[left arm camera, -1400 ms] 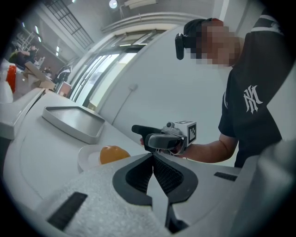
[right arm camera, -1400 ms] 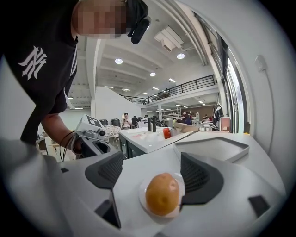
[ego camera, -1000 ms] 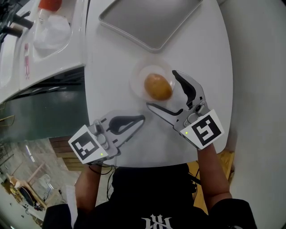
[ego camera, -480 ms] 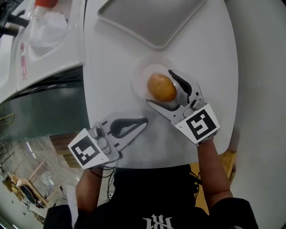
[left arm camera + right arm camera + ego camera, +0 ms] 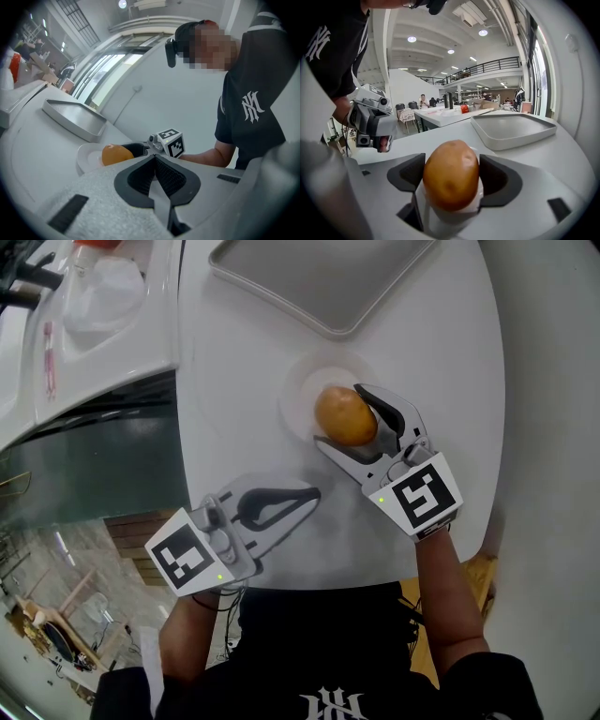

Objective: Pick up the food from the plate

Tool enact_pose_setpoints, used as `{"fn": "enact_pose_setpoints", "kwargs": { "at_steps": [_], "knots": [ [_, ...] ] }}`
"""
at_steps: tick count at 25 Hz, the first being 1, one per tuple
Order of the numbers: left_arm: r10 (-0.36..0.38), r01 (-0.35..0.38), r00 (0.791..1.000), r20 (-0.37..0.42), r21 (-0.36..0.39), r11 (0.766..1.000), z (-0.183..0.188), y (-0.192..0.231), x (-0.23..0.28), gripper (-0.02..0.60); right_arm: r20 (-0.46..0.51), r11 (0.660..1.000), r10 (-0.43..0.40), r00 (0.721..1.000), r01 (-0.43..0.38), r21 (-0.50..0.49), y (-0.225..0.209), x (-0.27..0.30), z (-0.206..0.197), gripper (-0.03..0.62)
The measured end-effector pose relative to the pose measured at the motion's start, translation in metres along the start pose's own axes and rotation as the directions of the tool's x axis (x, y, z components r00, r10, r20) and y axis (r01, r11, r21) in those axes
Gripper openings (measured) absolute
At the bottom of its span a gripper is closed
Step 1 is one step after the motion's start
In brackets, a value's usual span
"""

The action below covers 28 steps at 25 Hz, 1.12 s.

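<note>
A brown potato point(image 5: 345, 415) sits on a small white plate point(image 5: 298, 395) on the white table point(image 5: 234, 399). My right gripper point(image 5: 340, 416) straddles the potato, its jaws closing and its pads against both of the potato's sides. The right gripper view shows the potato point(image 5: 451, 174) filling the gap between the two dark pads point(image 5: 410, 174). My left gripper point(image 5: 314, 493) rests shut on the table, near the front edge and left of the plate, holding nothing. From the left gripper view, the potato point(image 5: 115, 153) and plate point(image 5: 86, 157) lie just beyond the closed jaws.
A grey rectangular tray point(image 5: 319, 282) lies beyond the plate at the table's far side. A white side counter point(image 5: 94, 315) with a plastic bag and a red-capped bottle stands to the left. The table's rounded edge point(image 5: 492, 427) runs close on the right.
The right gripper moved forward around the potato and its jaws narrowed onto it. The left gripper has hardly moved.
</note>
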State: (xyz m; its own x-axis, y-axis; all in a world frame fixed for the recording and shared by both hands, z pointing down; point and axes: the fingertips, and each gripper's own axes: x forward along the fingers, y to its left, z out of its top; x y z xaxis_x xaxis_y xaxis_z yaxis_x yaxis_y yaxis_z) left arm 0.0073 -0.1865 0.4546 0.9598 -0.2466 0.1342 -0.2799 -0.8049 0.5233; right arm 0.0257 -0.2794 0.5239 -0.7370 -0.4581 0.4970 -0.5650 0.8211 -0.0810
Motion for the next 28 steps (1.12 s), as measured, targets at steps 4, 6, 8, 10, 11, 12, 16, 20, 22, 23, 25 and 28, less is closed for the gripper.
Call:
{"fn": "enact_pose_setpoints", "kwargs": {
  "at_steps": [4, 6, 8, 10, 11, 12, 16, 20, 22, 23, 25, 28],
  "knots": [
    [0.011, -0.011, 1.000, -0.001, 0.006, 1.000, 0.003, -0.004, -0.004, 0.006, 0.007, 1.000, -0.006, 1.000, 0.006, 0.006, 0.001, -0.006, 0.003, 0.359],
    [0.018, -0.018, 1.000, 0.000, 0.012, 1.000, 0.003, -0.001, -0.007, 0.006, 0.018, 1.000, -0.009, 1.000, 0.009, 0.008, 0.000, -0.006, 0.006, 0.357],
    [0.026, -0.026, 1.000, -0.001, 0.023, 0.999, 0.004, -0.001, -0.010, 0.006, 0.027, 1.000, -0.014, 1.000, 0.014, 0.001, -0.002, -0.007, 0.009, 0.357],
    [0.039, -0.039, 0.999, 0.001, 0.027, 0.999, 0.004, -0.001, -0.014, 0.006, 0.033, 1.000, -0.015, 0.999, 0.015, -0.015, 0.001, -0.010, 0.014, 0.357],
    [0.048, -0.048, 0.999, 0.009, 0.026, 0.998, 0.004, -0.002, -0.017, 0.006, 0.036, 1.000, -0.013, 0.999, 0.014, -0.024, 0.003, -0.012, 0.017, 0.357],
    [0.056, -0.057, 0.998, 0.018, 0.027, 0.998, 0.006, -0.002, -0.020, 0.006, 0.041, 0.999, -0.011, 0.999, 0.012, -0.030, 0.006, -0.015, 0.020, 0.357],
    [0.074, -0.075, 0.996, 0.046, 0.033, 0.997, 0.012, -0.011, -0.037, 0.006, 0.074, 0.999, -0.011, 0.997, 0.015, -0.051, 0.021, -0.031, 0.038, 0.357],
    [0.078, -0.083, 0.993, 0.093, 0.059, 0.995, 0.024, -0.036, -0.059, 0.006, 0.090, 0.997, -0.037, 0.995, 0.042, -0.065, 0.048, -0.059, 0.060, 0.357],
    [0.068, -0.079, 0.991, 0.112, 0.094, 0.992, 0.030, -0.058, -0.071, 0.006, 0.111, 0.996, -0.052, 0.992, 0.060, -0.069, 0.067, -0.079, 0.074, 0.357],
    [0.062, -0.075, 0.991, 0.118, 0.111, 0.991, 0.033, -0.070, -0.077, 0.006, 0.124, 0.995, -0.059, 0.991, 0.069, -0.076, 0.077, -0.089, 0.081, 0.357],
    [0.053, -0.071, 0.991, 0.121, 0.149, 0.986, 0.038, -0.094, -0.087, 0.006, 0.157, 0.991, -0.070, 0.985, 0.087, -0.103, 0.098, -0.112, 0.095, 0.357],
    [0.041, -0.064, 0.992, 0.116, 0.204, 0.977, 0.043, -0.125, -0.099, 0.006, 0.211, 0.984, -0.088, 0.974, 0.118, -0.137, 0.128, -0.146, 0.116, 0.357]
  ]
}}
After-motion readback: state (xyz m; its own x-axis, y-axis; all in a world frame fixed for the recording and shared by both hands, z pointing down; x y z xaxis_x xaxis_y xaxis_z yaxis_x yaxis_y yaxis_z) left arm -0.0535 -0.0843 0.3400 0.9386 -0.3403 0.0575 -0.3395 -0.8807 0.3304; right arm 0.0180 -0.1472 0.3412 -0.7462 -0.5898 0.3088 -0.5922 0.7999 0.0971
